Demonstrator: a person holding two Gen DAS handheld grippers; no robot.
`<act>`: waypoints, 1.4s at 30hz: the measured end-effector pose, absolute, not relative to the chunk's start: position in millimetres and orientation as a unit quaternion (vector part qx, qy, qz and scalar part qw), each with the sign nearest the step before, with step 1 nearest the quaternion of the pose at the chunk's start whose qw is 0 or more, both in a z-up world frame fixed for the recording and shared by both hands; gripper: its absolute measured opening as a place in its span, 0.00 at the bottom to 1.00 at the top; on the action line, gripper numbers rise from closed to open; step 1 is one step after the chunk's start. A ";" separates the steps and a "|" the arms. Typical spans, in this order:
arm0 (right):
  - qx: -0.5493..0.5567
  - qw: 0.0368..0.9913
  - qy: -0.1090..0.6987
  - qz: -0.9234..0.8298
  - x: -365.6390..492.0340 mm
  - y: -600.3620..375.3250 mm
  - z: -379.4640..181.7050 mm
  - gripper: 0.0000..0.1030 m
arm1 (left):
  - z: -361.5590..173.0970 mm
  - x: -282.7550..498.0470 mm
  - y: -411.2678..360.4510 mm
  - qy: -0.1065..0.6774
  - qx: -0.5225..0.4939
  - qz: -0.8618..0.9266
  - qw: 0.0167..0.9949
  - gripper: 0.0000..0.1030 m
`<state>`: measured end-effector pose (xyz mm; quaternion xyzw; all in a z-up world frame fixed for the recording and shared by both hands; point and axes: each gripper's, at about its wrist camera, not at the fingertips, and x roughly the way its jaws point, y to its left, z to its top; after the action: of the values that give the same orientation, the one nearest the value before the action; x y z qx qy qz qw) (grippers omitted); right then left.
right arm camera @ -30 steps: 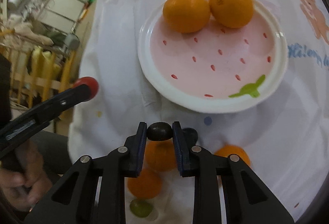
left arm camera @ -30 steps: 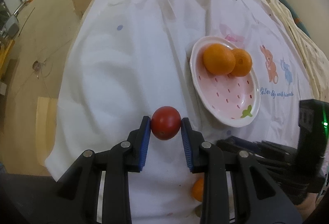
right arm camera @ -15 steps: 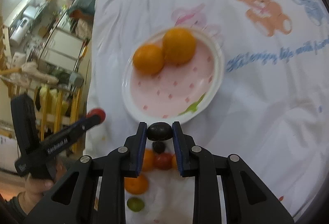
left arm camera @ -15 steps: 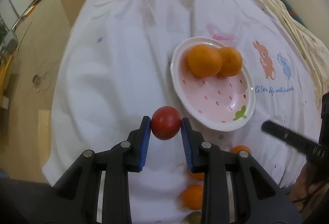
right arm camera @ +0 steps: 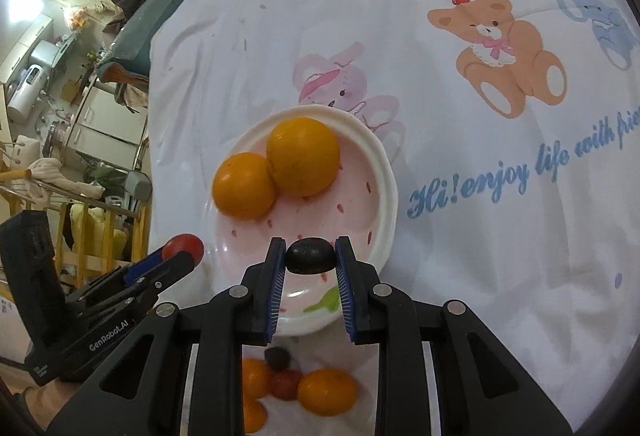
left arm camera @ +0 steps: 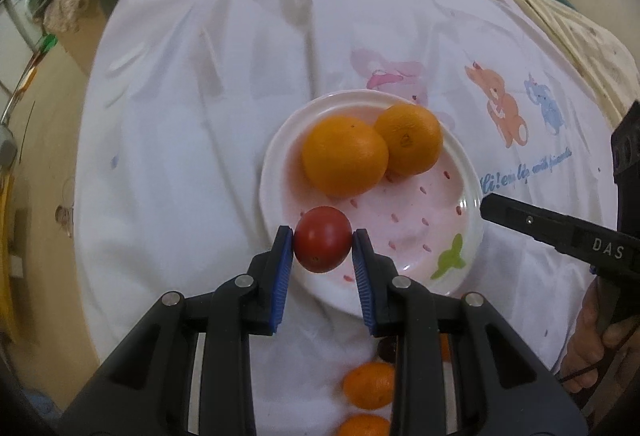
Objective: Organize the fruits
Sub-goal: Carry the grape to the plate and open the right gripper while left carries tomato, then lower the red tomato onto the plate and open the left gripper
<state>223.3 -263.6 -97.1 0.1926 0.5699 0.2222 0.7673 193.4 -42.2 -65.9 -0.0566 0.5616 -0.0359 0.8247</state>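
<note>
Over the near rim of the pink strawberry-print plate [left arm camera: 466,172], your left gripper [left arm camera: 323,240] has its blue pads clamped on a red tomato [left arm camera: 323,238]. Your right gripper [right arm camera: 310,256] pinches a small dark plum-like fruit [right arm camera: 310,255] above the same plate's near edge. Two oranges [left arm camera: 345,155] sit touching each other at the plate's far side. On the white cartoon-printed cloth [right arm camera: 500,196] just below the plate lies a loose cluster: several small oranges [right arm camera: 327,391], a red tomato and another dark fruit [right arm camera: 277,357]. Your hand [left arm camera: 588,340] shows at the right edge of the left view.
</note>
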 end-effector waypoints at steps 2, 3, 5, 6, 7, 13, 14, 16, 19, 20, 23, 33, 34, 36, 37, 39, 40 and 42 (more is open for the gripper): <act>0.192 0.766 0.572 0.222 227.1 -263.7 -100.4 0.26 | -70.2 195.4 -44.7 0.566 -0.062 -0.037 0.821 0.25; 0.191 0.765 0.574 0.222 228.5 -263.4 -102.3 0.26 | -72.8 196.3 -45.8 0.571 -0.065 -0.038 0.818 0.25; 0.192 0.764 0.575 0.220 230.2 -264.5 -105.4 0.26 | -77.9 198.6 -49.4 0.579 -0.061 -0.043 0.812 0.25; 0.193 0.764 0.576 0.218 229.9 -265.6 -106.6 0.26 | -79.9 200.0 -52.5 0.580 -0.056 -0.047 0.811 0.25; 0.195 0.763 0.578 0.216 230.4 -266.5 -108.7 0.26 | -80.9 201.2 -54.6 0.581 -0.054 -0.051 0.811 0.25; 0.217 0.756 0.579 0.215 233.4 -271.0 -115.4 0.26 | -84.2 201.9 -60.1 0.579 -0.063 -0.063 0.810 0.26; 0.214 0.756 0.580 0.216 234.0 -270.5 -115.3 0.26 | -84.4 201.9 -60.0 0.577 -0.063 -0.062 0.812 0.26; 0.214 0.755 0.581 0.216 234.8 -270.3 -115.9 0.26 | -86.0 203.6 -60.7 0.576 -0.059 -0.058 0.813 0.26; 0.215 0.753 0.584 0.214 235.5 -269.6 -117.4 0.27 | -88.7 205.4 -62.1 0.577 -0.058 -0.058 0.813 0.26; 0.214 0.753 0.584 0.214 235.2 -269.0 -117.0 0.27 | -89.4 205.7 -61.9 0.578 -0.059 -0.058 0.812 0.26; 0.211 0.755 0.583 0.215 234.9 -267.6 -115.6 0.28 | -90.7 205.8 -62.4 0.579 -0.061 -0.060 0.811 0.26; 0.208 0.753 0.586 0.215 235.3 -265.1 -116.8 0.29 | -91.4 204.6 -61.4 0.584 -0.064 -0.056 0.808 0.26; 0.209 0.753 0.586 0.216 235.2 -265.2 -116.7 0.29 | -91.6 204.8 -60.7 0.584 -0.066 -0.056 0.807 0.26; 0.212 0.754 0.583 0.217 234.8 -265.1 -116.0 0.29 | -91.6 205.0 -61.0 0.584 -0.068 -0.058 0.807 0.26; 0.213 0.754 0.582 0.217 234.6 -265.1 -115.8 0.29 | -92.0 205.1 -61.7 0.585 -0.066 -0.059 0.806 0.26; 0.217 0.754 0.581 0.216 234.9 -265.8 -115.5 0.29 | -93.5 205.3 -63.0 0.589 -0.064 -0.061 0.803 0.26; 0.222 0.753 0.580 0.216 235.3 -266.8 -115.4 0.30 | -93.9 205.8 -62.6 0.591 -0.067 -0.060 0.802 0.26; 0.228 0.754 0.577 0.216 236.1 -269.2 -113.5 0.49 | -93.2 205.9 -61.7 0.591 -0.076 -0.061 0.800 0.40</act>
<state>236.1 -269.2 -113.5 0.2284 0.5767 0.2161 0.7541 205.9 -61.7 -93.2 -0.0759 0.5915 -0.0610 0.8004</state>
